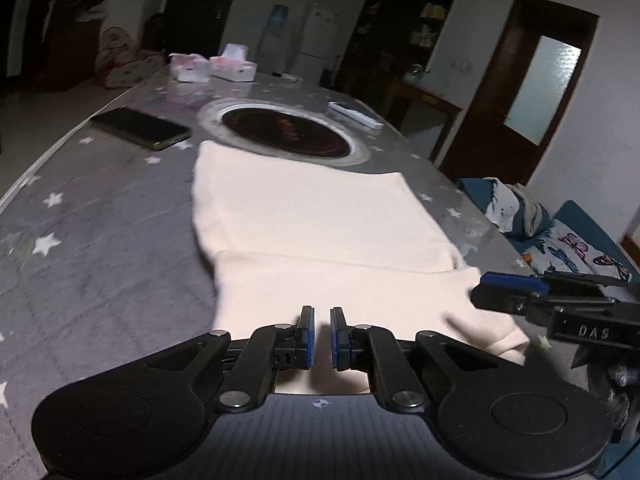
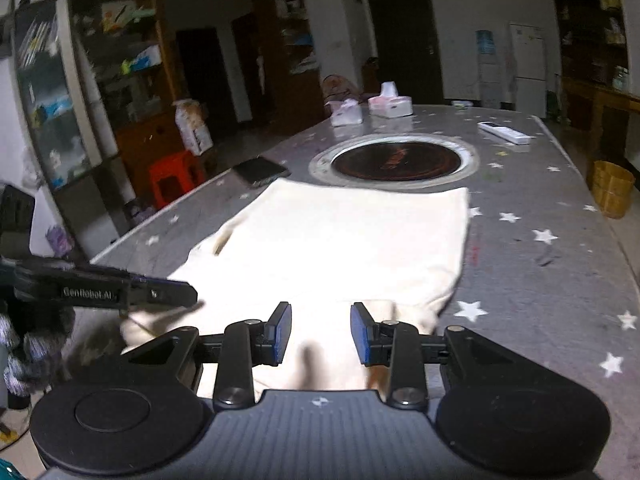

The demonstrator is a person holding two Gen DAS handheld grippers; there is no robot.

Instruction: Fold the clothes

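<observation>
Cream folded garment [image 1: 320, 216] lies flat on the grey star-patterned desk [image 1: 100, 240], centre of the left wrist frame, its far edge just touching the steel rim of the round dark inset hotplate [image 1: 286, 128]. A second fold layer runs across the near part of the cloth, lower centre.

Left gripper [image 1: 322, 338] at bottom centre, fingers nearly closed with only a thin slit between the blue pads, nothing pinched; cloth lies below them. Right gripper [image 1: 504, 294] enters from the right edge of that frame, over the garment's near right corner.

In the right wrist frame the right gripper [image 2: 320, 334] sits bottom centre, fingers partly open, nothing between the pads; the garment's near edge lies beneath. Contact with the fabric cannot be told, frame is blurred. Left gripper comes in from the left edge over the cloth's near left corner.

Other items on the desk: black slab phone [image 1: 140, 128] upper left of the garment, white remote control [image 1: 354, 115] to the right of the hotplate, two pink-white tissue packs [image 1: 212, 66] at the far end.
</observation>
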